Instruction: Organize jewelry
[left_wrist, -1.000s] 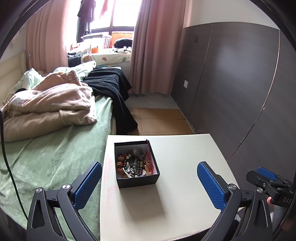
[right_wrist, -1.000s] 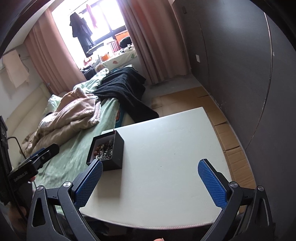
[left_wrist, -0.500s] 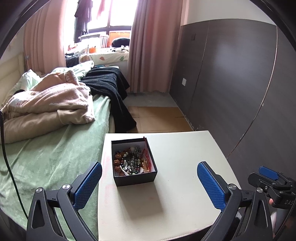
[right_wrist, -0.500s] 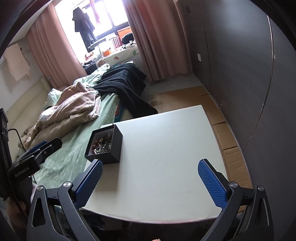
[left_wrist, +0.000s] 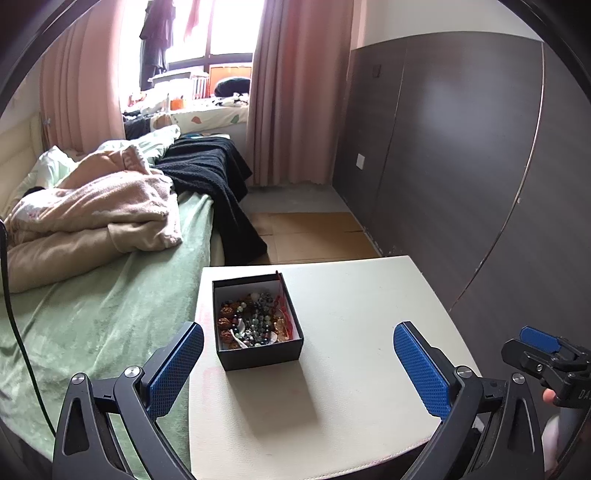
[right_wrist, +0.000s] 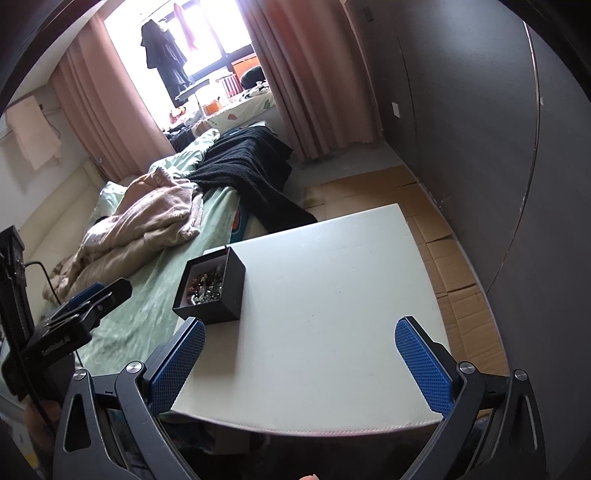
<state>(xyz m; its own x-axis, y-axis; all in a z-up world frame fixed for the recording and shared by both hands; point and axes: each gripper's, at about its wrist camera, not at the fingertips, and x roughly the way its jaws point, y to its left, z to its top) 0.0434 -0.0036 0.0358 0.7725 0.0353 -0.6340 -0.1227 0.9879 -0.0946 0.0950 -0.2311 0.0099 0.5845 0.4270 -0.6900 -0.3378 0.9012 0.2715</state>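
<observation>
A small black box (left_wrist: 258, 354) full of bead bracelets and other jewelry (left_wrist: 255, 321) stands near the left edge of a white table (left_wrist: 351, 387). It also shows in the right wrist view (right_wrist: 225, 295). My left gripper (left_wrist: 299, 365) is open and empty, held above the table's near edge just short of the box. My right gripper (right_wrist: 301, 362) is open and empty over the table's near side, right of the box. Each gripper shows at the edge of the other's view.
A bed (left_wrist: 92, 314) with a green sheet, a pink blanket (left_wrist: 92, 218) and a black throw (left_wrist: 210, 173) lies left of the table. A dark panelled wall (left_wrist: 461, 166) runs along the right. Cardboard sheets (left_wrist: 314, 236) cover the floor beyond the table.
Both wrist views have shifted slightly. The box sits a little further left and lower in the left view. Both grippers stay open and empty.
</observation>
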